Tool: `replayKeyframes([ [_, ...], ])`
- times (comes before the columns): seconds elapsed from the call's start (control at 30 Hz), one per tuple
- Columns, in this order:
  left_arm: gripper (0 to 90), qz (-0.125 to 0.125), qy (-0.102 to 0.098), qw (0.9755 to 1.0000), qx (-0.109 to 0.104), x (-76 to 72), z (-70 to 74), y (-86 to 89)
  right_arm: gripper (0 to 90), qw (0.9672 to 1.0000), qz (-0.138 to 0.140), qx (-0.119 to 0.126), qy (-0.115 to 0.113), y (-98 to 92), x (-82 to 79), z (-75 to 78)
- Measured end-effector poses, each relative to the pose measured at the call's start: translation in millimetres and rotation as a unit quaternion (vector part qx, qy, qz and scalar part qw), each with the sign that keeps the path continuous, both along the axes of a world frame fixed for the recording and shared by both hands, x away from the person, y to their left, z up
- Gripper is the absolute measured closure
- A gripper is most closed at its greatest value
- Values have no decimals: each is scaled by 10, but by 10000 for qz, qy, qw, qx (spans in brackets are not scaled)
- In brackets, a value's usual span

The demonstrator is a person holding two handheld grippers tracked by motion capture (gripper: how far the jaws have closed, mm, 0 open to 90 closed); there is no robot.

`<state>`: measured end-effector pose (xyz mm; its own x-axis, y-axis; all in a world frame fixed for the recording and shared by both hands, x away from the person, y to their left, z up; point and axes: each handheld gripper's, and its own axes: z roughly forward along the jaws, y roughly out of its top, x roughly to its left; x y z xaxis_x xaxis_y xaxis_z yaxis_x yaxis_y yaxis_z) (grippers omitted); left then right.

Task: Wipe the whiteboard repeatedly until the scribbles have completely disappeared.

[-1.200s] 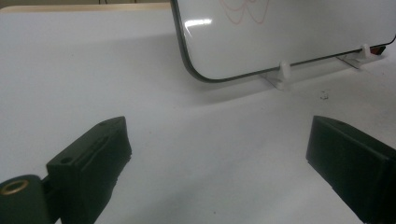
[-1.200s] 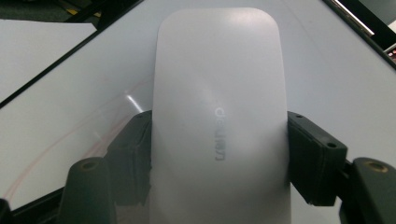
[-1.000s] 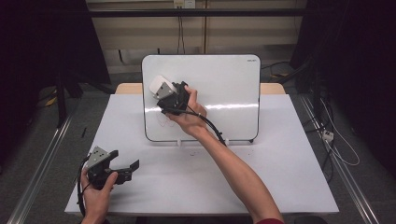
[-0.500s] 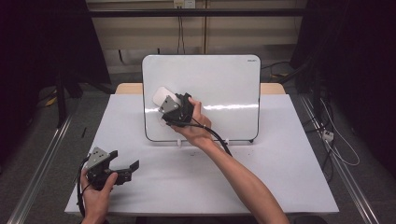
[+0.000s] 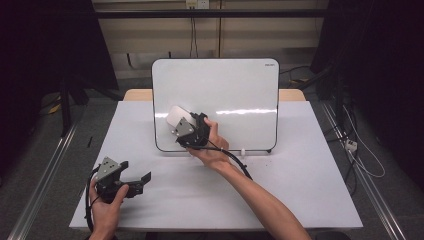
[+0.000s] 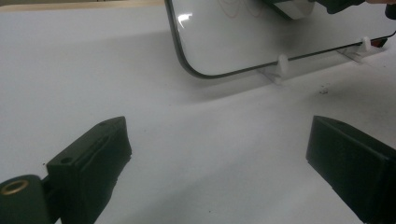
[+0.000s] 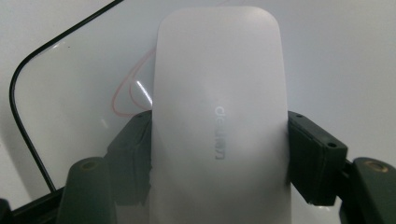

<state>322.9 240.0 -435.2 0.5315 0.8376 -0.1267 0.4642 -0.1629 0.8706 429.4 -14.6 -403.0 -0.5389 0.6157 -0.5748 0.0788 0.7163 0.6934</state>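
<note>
A white-framed whiteboard [image 5: 235, 90] stands upright on small feet at the back of the white table [image 5: 300, 175]. My right gripper [image 5: 181, 127] is shut on a white eraser [image 5: 175, 116] and holds it flat against the board's lower left part. In the right gripper view the eraser [image 7: 219, 116] sits between both jaws, and faint red marks [image 7: 133, 93] show on the board beside it. My left gripper [image 5: 135, 172] rests at the table's front left, open, with bare table between its jaws [image 6: 219, 158]. The left gripper view shows the board's lower corner [image 6: 196, 70].
The board's white feet [image 5: 242, 151] stand on the table just behind my right wrist. A black cable [image 5: 235, 162] trails from the right gripper along the forearm. Small dark specks [image 6: 322, 91] lie near one foot. Dark floor and metal rails [image 5: 40, 190] flank the table.
My right gripper has slid the eraser down the board's left side toward its lower edge. The left gripper has stayed where it was.
</note>
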Motion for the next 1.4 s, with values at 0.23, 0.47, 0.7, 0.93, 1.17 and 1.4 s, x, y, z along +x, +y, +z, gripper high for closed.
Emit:
replayKeyframes([
  [0.23,60,7,27,10000,-46,7,3,15,317,10000,14,-5,57,15,58,61],
  [0.47,60,31,9,10000,-68,8,6,34,317,9999,-76,77,13,80,227,240],
  [0.7,60,30,4,10000,-82,-7,7,58,317,9993,-221,293,-18,67,426,455],
  [0.93,60,43,5,9999,-100,-11,11,59,317,9983,-404,421,-67,51,579,635],
  [1.17,60,47,10,9999,-118,1,13,61,316,9981,-448,385,-158,83,586,634],
  [1.4,60,35,8,9999,-101,6,11,47,316,9986,-340,368,-170,150,520,543],
])
